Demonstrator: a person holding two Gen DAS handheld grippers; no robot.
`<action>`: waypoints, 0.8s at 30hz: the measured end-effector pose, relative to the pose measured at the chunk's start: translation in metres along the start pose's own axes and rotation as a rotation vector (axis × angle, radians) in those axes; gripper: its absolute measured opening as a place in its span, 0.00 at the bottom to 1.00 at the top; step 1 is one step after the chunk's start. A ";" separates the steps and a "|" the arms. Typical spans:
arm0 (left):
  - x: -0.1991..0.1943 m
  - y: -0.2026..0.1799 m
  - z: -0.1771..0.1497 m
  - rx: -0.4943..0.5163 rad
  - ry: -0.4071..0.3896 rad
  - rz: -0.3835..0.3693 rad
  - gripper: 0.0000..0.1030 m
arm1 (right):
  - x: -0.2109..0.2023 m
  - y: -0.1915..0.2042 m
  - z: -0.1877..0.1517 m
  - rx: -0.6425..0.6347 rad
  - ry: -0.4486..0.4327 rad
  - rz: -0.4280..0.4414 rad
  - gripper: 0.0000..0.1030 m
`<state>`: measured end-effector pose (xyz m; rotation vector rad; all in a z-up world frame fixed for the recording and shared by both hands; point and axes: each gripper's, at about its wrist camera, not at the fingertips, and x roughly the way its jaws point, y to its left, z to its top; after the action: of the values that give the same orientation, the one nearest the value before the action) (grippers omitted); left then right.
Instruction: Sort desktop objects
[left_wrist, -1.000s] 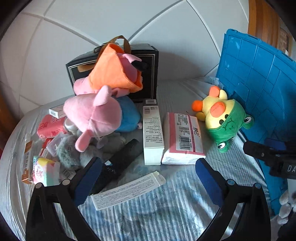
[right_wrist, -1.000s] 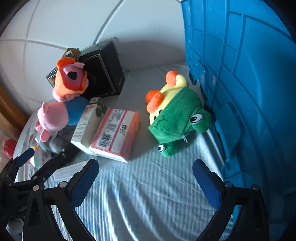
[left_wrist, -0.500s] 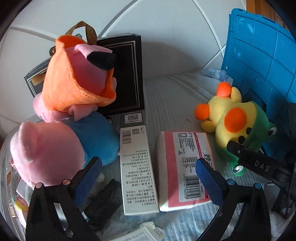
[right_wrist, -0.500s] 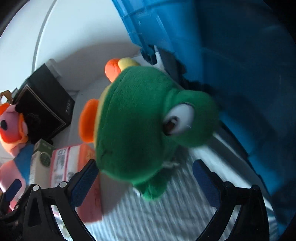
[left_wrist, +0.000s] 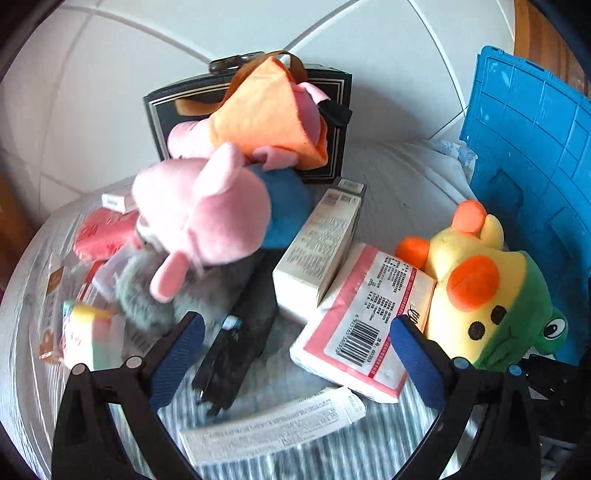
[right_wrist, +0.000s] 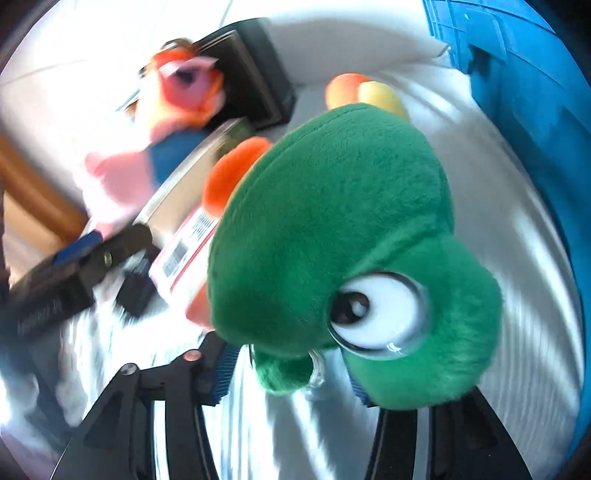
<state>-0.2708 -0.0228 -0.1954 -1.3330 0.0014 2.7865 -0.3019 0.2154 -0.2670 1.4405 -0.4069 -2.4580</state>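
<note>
Right wrist view: right gripper (right_wrist: 291, 373) jaws closing around fuzzy green frog plush (right_wrist: 332, 236); left gripper (left_wrist: 295, 354) jaws wide.

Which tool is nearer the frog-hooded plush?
Right. The right tool is closing around the frog-hooded plush; the left tool hangs open beside it, over the boxes.

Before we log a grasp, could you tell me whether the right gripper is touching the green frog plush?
Touching. In the right wrist view the closing right gripper has the frog plush between its fingers, blue pads pressing the plush's lower edge.
</note>
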 end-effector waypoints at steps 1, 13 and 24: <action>-0.006 0.003 -0.009 -0.005 0.013 0.002 1.00 | -0.007 0.002 -0.012 -0.012 0.002 -0.005 0.45; -0.035 0.026 -0.094 -0.019 0.129 0.047 1.00 | -0.077 -0.021 -0.075 -0.004 0.020 -0.143 0.64; 0.002 0.041 -0.087 -0.021 0.203 0.021 0.99 | -0.083 -0.028 -0.039 -0.001 0.010 -0.201 0.95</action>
<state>-0.2062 -0.0654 -0.2529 -1.6232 -0.0062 2.6611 -0.2312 0.2671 -0.2291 1.5618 -0.2699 -2.6028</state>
